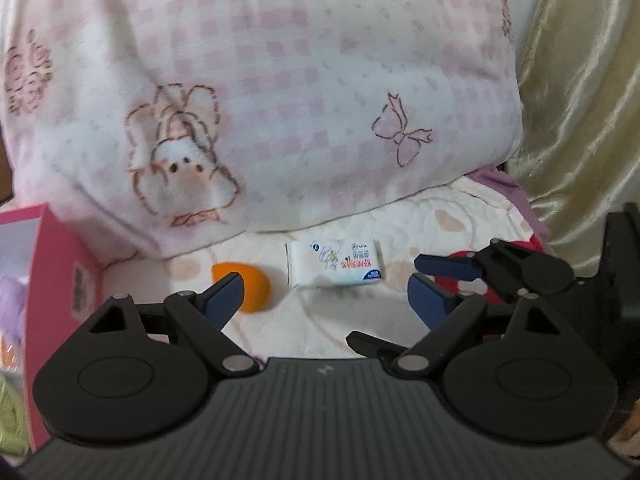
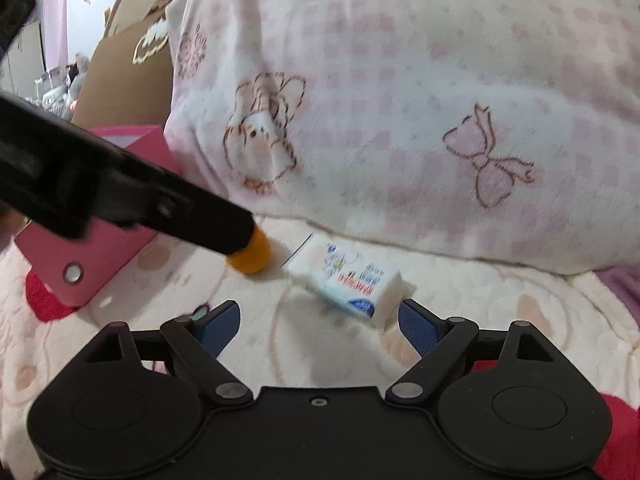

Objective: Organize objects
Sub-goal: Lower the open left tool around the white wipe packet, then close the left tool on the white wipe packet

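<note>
A white tissue pack (image 1: 335, 263) with red and blue print lies on the cream bedspread in front of a pillow. An orange sponge (image 1: 245, 287) lies to its left, partly behind my left gripper's left fingertip. My left gripper (image 1: 326, 294) is open and empty, just short of both. The right gripper (image 1: 434, 276) shows at the right of the left wrist view, open. In the right wrist view the right gripper (image 2: 320, 320) is open, the tissue pack (image 2: 348, 282) lies just ahead near its right fingertip, and the sponge (image 2: 252, 256) peeks from behind the left gripper's black body (image 2: 120, 192).
A pink box (image 1: 52, 292) (image 2: 100, 256) stands at the left with soft items inside. A large pink-checked pillow (image 1: 300, 92) fills the back. A gold curtain (image 1: 580, 100) hangs at the right. A red patch on the bedspread (image 2: 624, 440) lies under the right gripper.
</note>
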Available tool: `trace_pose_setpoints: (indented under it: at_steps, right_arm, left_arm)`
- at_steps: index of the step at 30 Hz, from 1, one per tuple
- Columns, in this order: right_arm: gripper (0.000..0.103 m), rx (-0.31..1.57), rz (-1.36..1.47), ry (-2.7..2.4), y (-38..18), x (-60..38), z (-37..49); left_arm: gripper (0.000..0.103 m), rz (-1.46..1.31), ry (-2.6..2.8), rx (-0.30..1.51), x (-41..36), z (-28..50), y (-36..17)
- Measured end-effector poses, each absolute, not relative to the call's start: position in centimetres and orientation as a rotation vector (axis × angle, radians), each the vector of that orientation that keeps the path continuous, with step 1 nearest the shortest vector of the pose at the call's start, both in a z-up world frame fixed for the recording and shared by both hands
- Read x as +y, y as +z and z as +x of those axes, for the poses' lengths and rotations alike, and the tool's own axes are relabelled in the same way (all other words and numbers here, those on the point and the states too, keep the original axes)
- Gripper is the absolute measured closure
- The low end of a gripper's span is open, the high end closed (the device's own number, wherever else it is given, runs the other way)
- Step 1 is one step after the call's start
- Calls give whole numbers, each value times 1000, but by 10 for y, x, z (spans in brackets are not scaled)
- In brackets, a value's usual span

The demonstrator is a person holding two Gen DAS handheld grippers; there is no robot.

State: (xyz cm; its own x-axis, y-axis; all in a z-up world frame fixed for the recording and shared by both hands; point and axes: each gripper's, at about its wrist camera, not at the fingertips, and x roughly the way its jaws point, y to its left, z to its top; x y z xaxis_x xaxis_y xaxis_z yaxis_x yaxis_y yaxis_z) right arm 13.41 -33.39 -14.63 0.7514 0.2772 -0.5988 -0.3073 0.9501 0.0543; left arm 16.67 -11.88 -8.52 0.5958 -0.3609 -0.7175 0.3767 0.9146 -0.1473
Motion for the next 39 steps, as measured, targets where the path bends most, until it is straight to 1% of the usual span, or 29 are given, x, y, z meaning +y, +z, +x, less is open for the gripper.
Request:
trace_pose_setpoints:
  at_steps: [1,6,7,9,11,13,15,19,21,23,25,28,31,35,36,39]
  right_arm:
    - [16,639,-57,317,-147,-334,135]
    - [20,630,-38,300,-156,-338,145]
    - [23,632,-32,296,-157,-339,146]
    - [30,640,-40,285,-161,-339,149]
    - [36,651,-43,276,-164,-340,151]
    - [45,660,-32,273,-167,-342,153]
    - [50,668,-19,265,-169,-345,154]
    - [50,678,1,263,-171,-349,156]
    - [50,675,6,262,-173,-350,156]
    - [53,682,17,265,-175,-351,157]
    - [57,690,34,265,-177,-354,159]
    - [63,707,45,274,-178,-356,160]
    - [62,704,62,291,-176,-356,158]
    - [61,730,40,301,-175,-358,156]
    - [58,747,44,326,-173,-358,155]
    - [56,787,35,376,-167,-356,150]
  left_arm:
    - [15,28,-432,827,-121,170,-89]
    - [26,66,-452,835,-133,188,-112]
    - [30,76,-455,837,-134,191,-116]
    - [35,93,-455,846,-136,199,-124]
    - [42,94,-450,865,-137,207,-132]
    - [43,75,-444,886,-137,216,-140]
    - [45,52,-433,899,-136,223,-146]
    - [45,52,-413,865,-136,228,-147]
    - [45,52,-416,877,-139,230,-149]
    - [46,43,-434,894,-141,231,-152]
    - [51,26,-438,917,-143,232,-155]
    - [52,-10,-435,923,-143,232,-157]
    - [53,-98,-443,941,-136,234,-158]
    - [53,-308,-440,991,-118,236,-161]
    - [53,-320,-437,993,-117,234,-161]
    - [53,-260,-420,999,-123,225,-156]
